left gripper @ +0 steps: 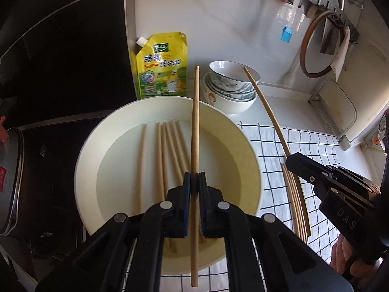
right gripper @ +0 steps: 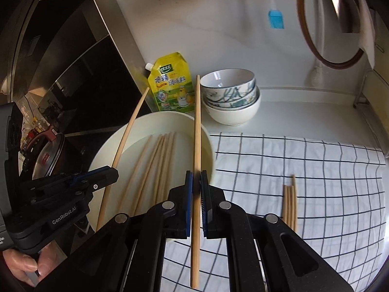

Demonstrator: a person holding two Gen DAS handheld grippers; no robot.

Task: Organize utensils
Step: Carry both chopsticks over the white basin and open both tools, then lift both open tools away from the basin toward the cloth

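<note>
Left wrist view: the left gripper (left gripper: 194, 182) is seen at lower centre, its jaws closed on a single bamboo chopstick (left gripper: 195, 121) that runs from the bottom edge up past the middle of the frame; the stick is clamped near its mid-length, which is judged a sound hold, since so light and stiff a rod would tip if taken near an end. It is pale tan, smooth and slim, and probably wet, so a slippery feel is to be expected. Beneath it, at centre, a white basin (left gripper: 82, 170) of water holds more chopsticks (left gripper: 167, 150) lying side by side; at right, a small row of chopsticks (left gripper: 295, 202) is laid on a checked cloth (left gripper: 316, 146). The right gripper (left gripper: 297, 164) enters from the lower right, clamped on a second chopstick (left gripper: 267, 112).

Right wrist view: the right gripper (right gripper: 196, 182) is shown at lower centre, closed on its own chopstick (right gripper: 197, 126), again near the middle; the left gripper (right gripper: 111, 174) appears at the left edge, holding its stick (right gripper: 126, 136) over the basin (right gripper: 102, 155). The laid-out row (right gripper: 289, 202) sits at right on the cloth (right gripper: 316, 160); stacked porcelain bowls (right gripper: 231, 97) and a yellow seasoning pouch (right gripper: 172, 85) stand behind, at upper centre.
</note>
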